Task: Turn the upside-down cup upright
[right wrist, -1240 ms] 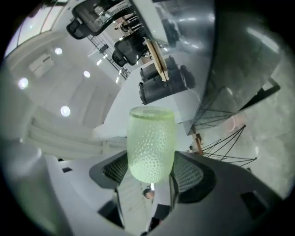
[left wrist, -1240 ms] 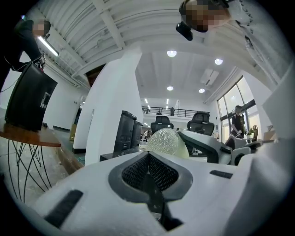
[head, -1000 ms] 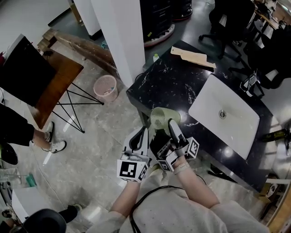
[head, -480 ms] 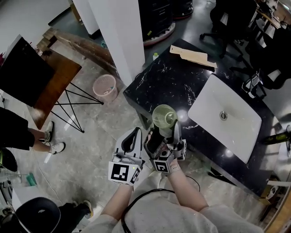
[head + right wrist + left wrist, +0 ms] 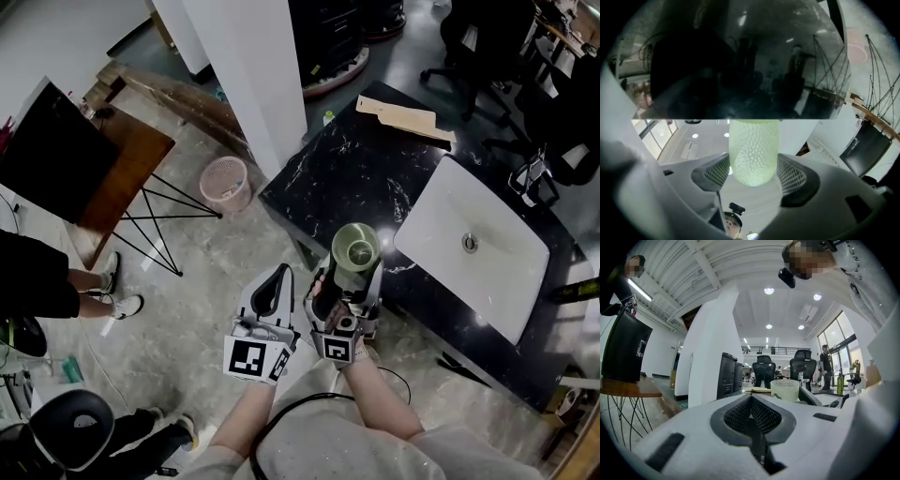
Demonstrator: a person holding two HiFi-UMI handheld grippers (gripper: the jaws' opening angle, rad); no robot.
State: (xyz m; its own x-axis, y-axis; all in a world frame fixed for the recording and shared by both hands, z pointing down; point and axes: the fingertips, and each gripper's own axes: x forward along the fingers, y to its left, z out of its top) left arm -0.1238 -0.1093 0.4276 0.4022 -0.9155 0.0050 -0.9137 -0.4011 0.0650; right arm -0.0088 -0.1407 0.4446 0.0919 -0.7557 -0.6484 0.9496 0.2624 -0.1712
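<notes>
A pale green dimpled cup (image 5: 355, 256) is held above the near edge of the black marble counter (image 5: 352, 169), its open mouth facing up toward me. My right gripper (image 5: 345, 286) is shut on its lower part. In the right gripper view the cup (image 5: 753, 150) stands between the two mesh pads (image 5: 792, 176), with the counter's dark underside behind it. My left gripper (image 5: 270, 298) hangs just left of the right one, shut and holding nothing. In the left gripper view its pads (image 5: 740, 413) meet, and the cup (image 5: 785, 390) shows beyond them to the right.
A white sink (image 5: 473, 244) is set in the counter to the right. A flat cardboard piece (image 5: 405, 117) lies at the counter's far end. A white pillar (image 5: 253, 75), a pink waste basket (image 5: 228, 180) and a wooden table (image 5: 122, 178) stand to the left. Someone's legs (image 5: 84, 291) show at far left.
The right gripper has rolled and tipped upward with the cup, which went from lying sideways to mouth up. The left gripper has barely moved.
</notes>
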